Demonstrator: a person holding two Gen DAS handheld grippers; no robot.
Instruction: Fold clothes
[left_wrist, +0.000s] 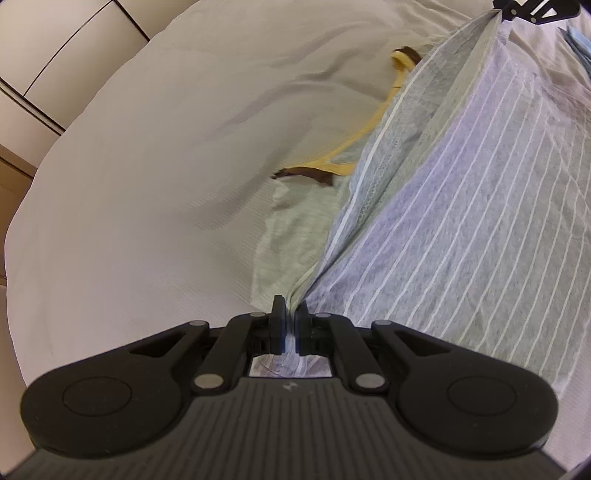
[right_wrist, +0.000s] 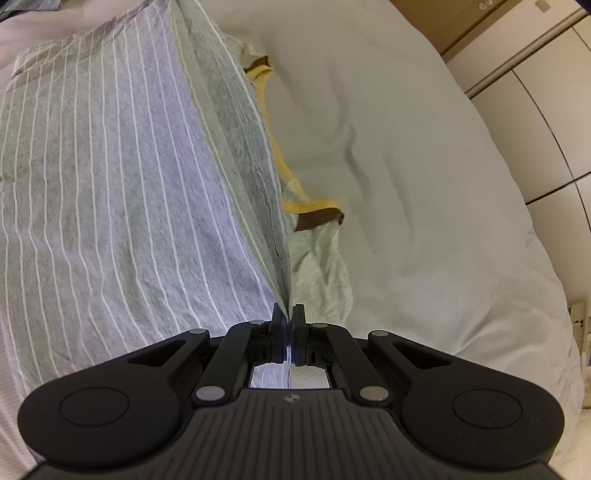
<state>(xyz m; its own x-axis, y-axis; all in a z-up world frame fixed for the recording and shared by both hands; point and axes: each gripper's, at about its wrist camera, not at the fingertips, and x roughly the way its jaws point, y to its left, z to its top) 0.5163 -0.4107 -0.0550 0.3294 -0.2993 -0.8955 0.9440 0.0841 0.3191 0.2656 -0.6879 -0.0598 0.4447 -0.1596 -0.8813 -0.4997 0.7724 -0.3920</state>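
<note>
I have the left gripper (left_wrist: 292, 314) clenched on one corner of the striped shirt (left_wrist: 461, 221), a soft grey knit with thin white lines, and the right gripper (right_wrist: 289, 314) pinching the other corner. The hem runs taut between them above the bed (left_wrist: 129, 184), whose white cover is finely ribbed. Beside the shirt lies a pale green garment (right_wrist: 317, 266) trimmed yellow and brown.
</note>
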